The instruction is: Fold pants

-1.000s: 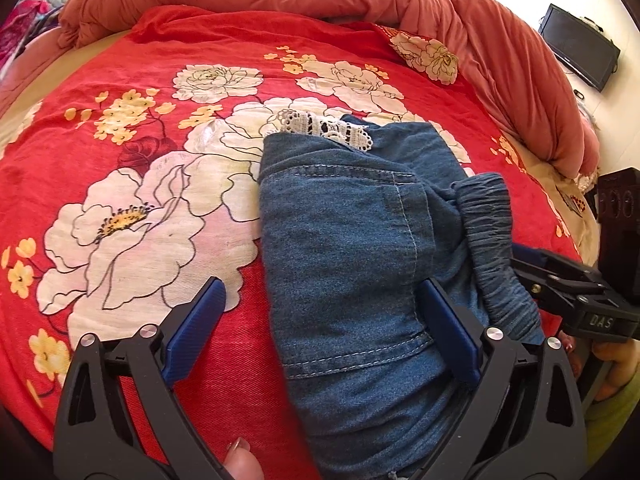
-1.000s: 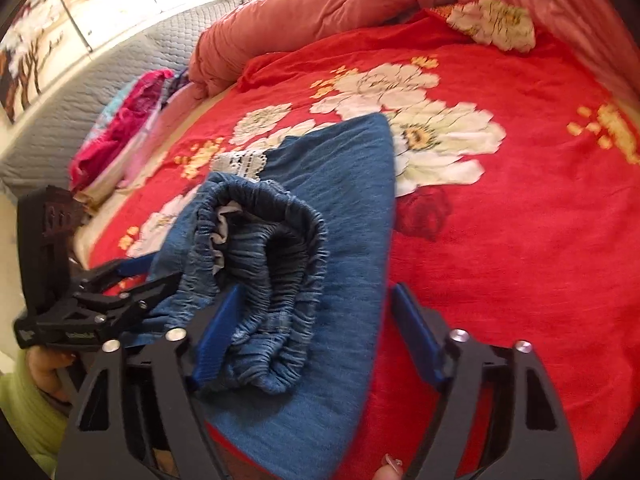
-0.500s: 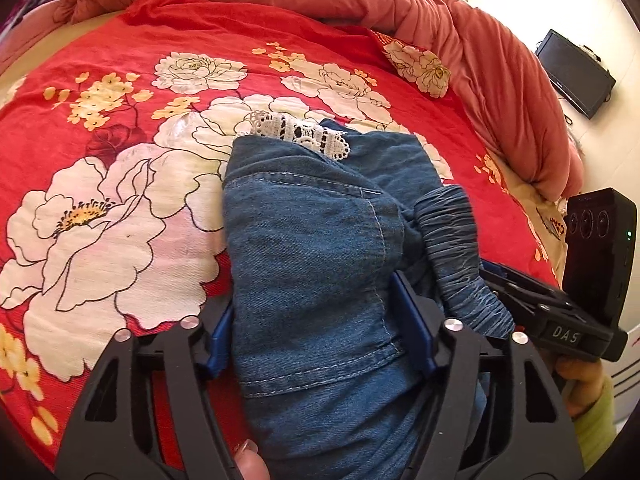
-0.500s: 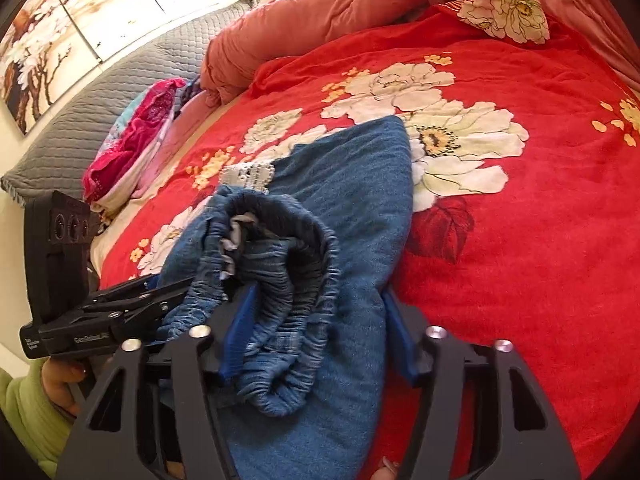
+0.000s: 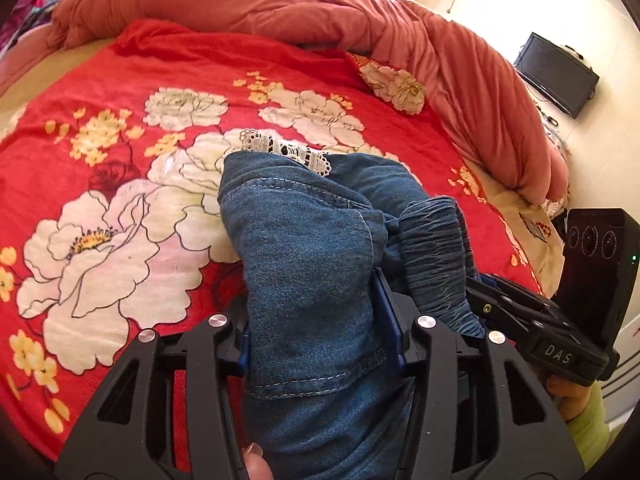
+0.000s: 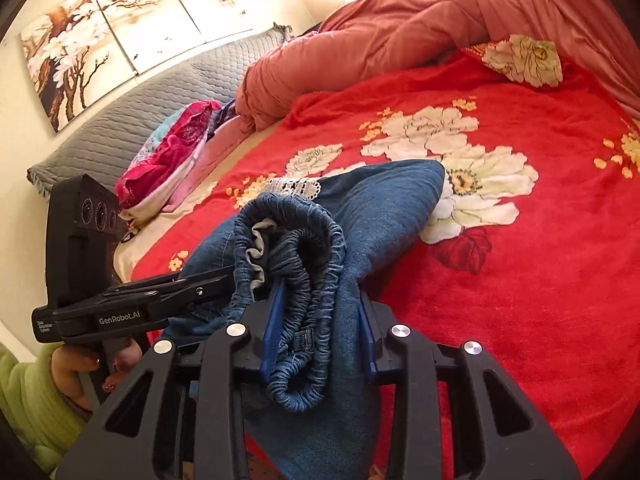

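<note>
The blue denim pants (image 5: 308, 248) lie folded into a thick bundle on the red flowered bedspread (image 5: 120, 168), with white lace trim (image 5: 288, 150) at the far end. My left gripper (image 5: 316, 320) is shut on the near hem side of the bundle. My right gripper (image 6: 316, 316) is shut on the elastic waistband side (image 6: 296, 248), and it shows at the right in the left wrist view (image 5: 520, 320). Both lift the near end off the bed; the far end (image 6: 400, 184) still rests on it.
A rumpled salmon duvet (image 5: 320, 12) runs along the far and right edges of the bed. A pile of pink clothes (image 6: 172, 152) and a grey quilted headboard (image 6: 160, 104) are at the left. A black monitor (image 5: 556, 74) hangs on the wall.
Both grippers closed from open onto the near end of the pants bundle and raised it; the fabric bunched narrower between the fingers.
</note>
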`<action>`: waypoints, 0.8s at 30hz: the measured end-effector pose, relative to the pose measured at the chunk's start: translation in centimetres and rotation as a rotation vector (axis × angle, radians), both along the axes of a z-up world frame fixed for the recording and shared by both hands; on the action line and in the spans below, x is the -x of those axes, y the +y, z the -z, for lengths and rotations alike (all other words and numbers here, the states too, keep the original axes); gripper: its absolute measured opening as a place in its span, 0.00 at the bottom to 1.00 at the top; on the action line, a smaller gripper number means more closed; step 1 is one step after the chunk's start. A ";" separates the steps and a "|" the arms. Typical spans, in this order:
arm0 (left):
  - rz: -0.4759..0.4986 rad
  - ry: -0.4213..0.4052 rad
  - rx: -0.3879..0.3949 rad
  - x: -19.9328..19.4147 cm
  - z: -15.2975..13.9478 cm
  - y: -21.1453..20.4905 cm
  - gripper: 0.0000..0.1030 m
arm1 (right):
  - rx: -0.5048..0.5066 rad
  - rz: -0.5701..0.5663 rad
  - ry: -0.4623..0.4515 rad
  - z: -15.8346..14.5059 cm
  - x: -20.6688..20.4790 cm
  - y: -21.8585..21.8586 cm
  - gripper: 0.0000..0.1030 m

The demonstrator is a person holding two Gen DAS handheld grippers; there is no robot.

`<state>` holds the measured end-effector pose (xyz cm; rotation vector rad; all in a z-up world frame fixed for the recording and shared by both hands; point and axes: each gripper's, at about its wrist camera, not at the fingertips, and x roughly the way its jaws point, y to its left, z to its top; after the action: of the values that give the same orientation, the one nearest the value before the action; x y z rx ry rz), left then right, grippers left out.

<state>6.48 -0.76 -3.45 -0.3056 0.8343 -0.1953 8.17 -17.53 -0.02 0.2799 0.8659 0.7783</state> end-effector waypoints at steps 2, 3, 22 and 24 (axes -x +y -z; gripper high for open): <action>0.002 -0.002 -0.003 0.1 -0.3 -0.2 0.39 | -0.011 0.004 -0.006 -0.4 0.3 -0.1 0.30; 0.002 -0.004 -0.003 0.1 -0.4 -0.2 0.39 | -0.014 0.005 -0.007 -0.5 0.3 -0.2 0.30; 0.026 -0.069 -0.027 -1.5 -3.6 -0.3 0.39 | 0.019 0.030 -0.079 -3.2 -1.2 -0.1 0.30; 0.030 -0.073 -0.030 -2.1 -3.8 -0.3 0.39 | 0.026 0.034 -0.086 -3.4 -1.8 0.0 0.30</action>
<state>8.54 -1.05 0.31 -0.2563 0.7694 -0.2203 9.95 -17.51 3.36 0.2359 0.7885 0.7419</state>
